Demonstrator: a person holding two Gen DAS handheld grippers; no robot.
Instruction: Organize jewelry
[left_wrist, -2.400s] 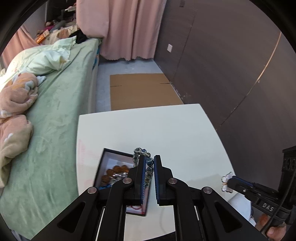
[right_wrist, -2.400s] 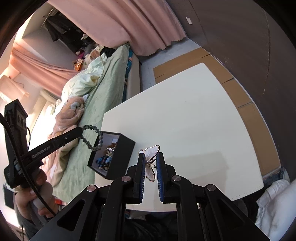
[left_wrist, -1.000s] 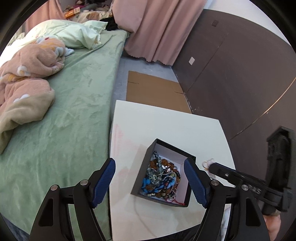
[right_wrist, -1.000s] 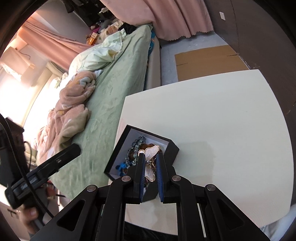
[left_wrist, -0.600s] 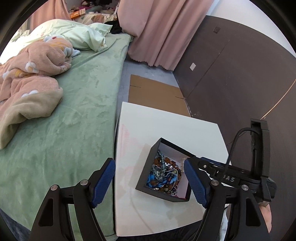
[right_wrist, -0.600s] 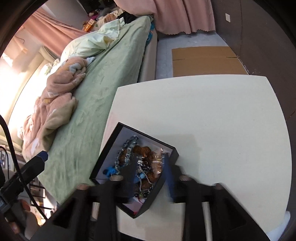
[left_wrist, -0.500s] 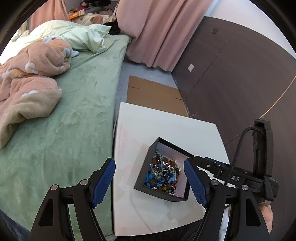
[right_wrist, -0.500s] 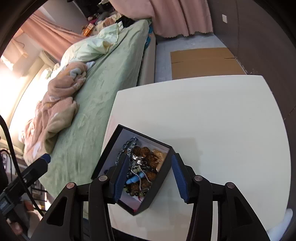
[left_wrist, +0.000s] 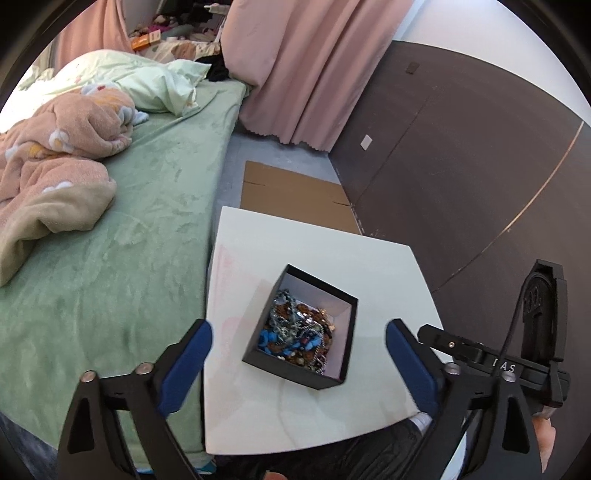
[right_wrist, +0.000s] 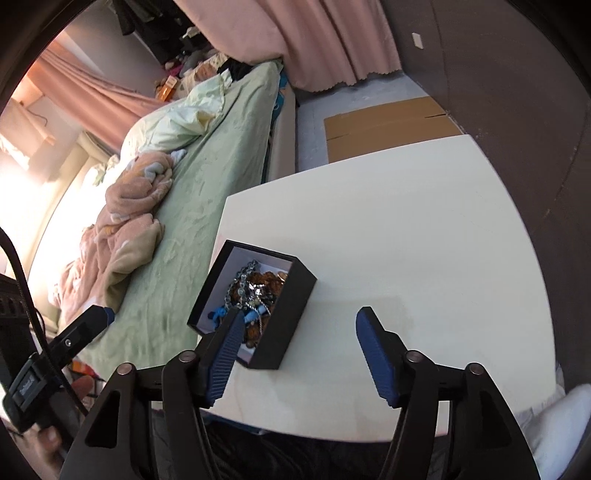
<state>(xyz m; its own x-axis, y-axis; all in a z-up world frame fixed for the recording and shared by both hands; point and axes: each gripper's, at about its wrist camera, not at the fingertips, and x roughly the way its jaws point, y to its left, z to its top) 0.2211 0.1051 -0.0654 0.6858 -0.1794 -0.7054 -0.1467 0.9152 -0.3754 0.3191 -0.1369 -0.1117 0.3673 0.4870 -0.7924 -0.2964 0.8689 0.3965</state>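
Observation:
A black open box sits on the white table near its left front edge. It holds a tangle of jewelry: chains, brown beads, blue pieces. My left gripper is wide open and empty, held above and in front of the box. My right gripper is wide open and empty, just right of the box; its left finger overlaps the box's near corner. The right gripper's tip also shows in the left wrist view.
A green bed with a pink blanket and pale quilt runs along the table's left side. Flat cardboard lies on the floor beyond the table. A dark wall stands to the right, pink curtains behind.
Both grippers opened: the left dropped the grey bead bracelet and the right dropped the butterfly piece into the box. Both have since drawn back from the box.

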